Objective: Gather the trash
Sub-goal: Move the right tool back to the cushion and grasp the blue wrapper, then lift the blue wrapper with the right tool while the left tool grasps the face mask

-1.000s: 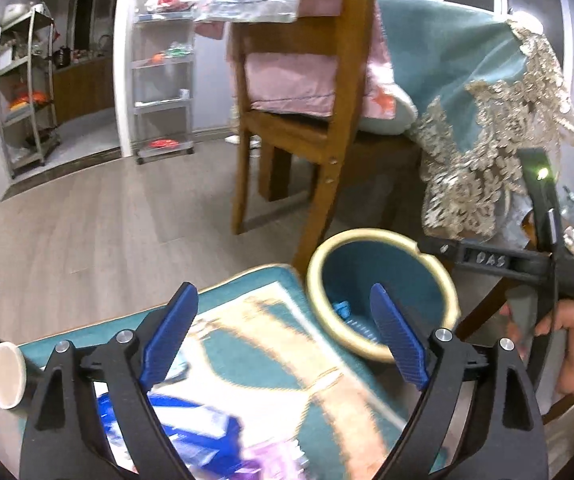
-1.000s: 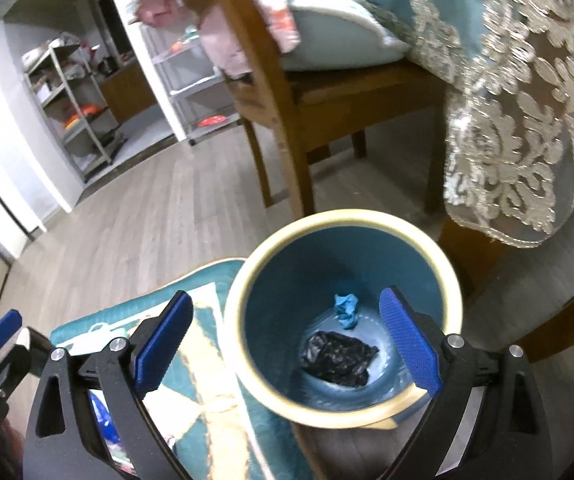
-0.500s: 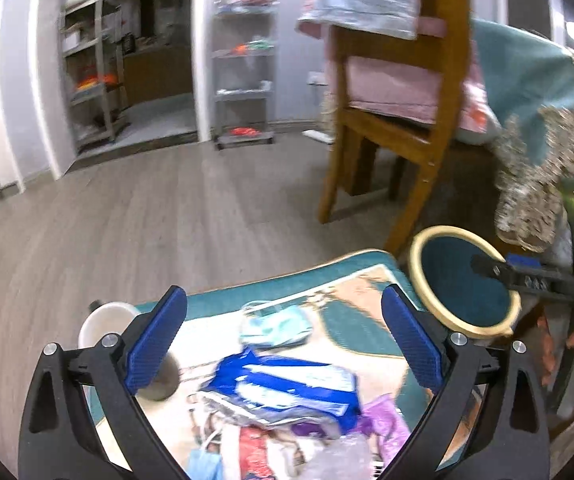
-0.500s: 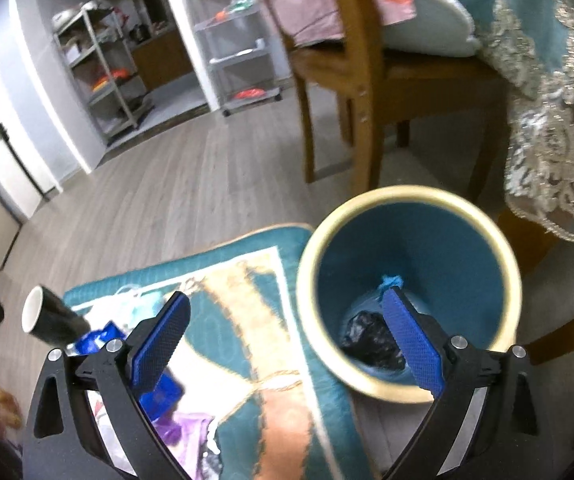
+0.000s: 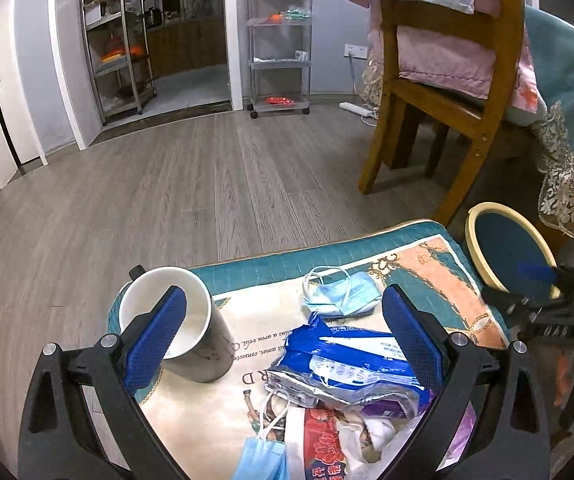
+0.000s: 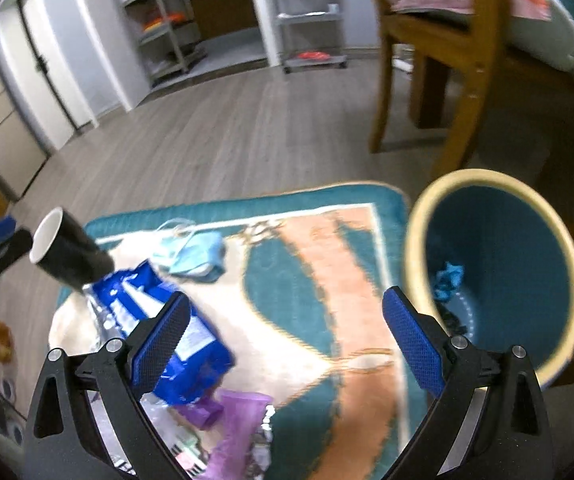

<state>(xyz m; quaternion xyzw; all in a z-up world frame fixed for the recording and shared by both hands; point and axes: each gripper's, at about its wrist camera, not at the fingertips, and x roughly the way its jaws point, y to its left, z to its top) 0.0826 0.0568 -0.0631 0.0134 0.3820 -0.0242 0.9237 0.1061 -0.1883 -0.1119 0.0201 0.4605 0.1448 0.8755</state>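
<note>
Trash lies on a teal and cream rug (image 5: 427, 276): a black paper cup (image 5: 183, 336) standing upright, a blue foil packet (image 5: 347, 364), a light blue face mask (image 5: 343, 294), a second mask (image 5: 263, 460) and a purple wrapper (image 6: 239, 420). A teal bin with a cream rim (image 6: 499, 264) stands at the rug's right edge and holds a blue scrap (image 6: 447, 280). My left gripper (image 5: 283, 336) is open above the cup and packet. My right gripper (image 6: 283, 340) is open and empty over the rug, left of the bin.
A wooden chair (image 5: 447, 100) with pink cushions stands behind the bin. A lace-edged teal tablecloth (image 5: 571, 152) hangs at the right. Wood floor stretches to metal shelf racks (image 5: 279, 36) and a doorway at the back.
Both grippers have swung left, away from the bin and over the rug's trash. The cup and packet now lie under my left gripper. Both stayed open.
</note>
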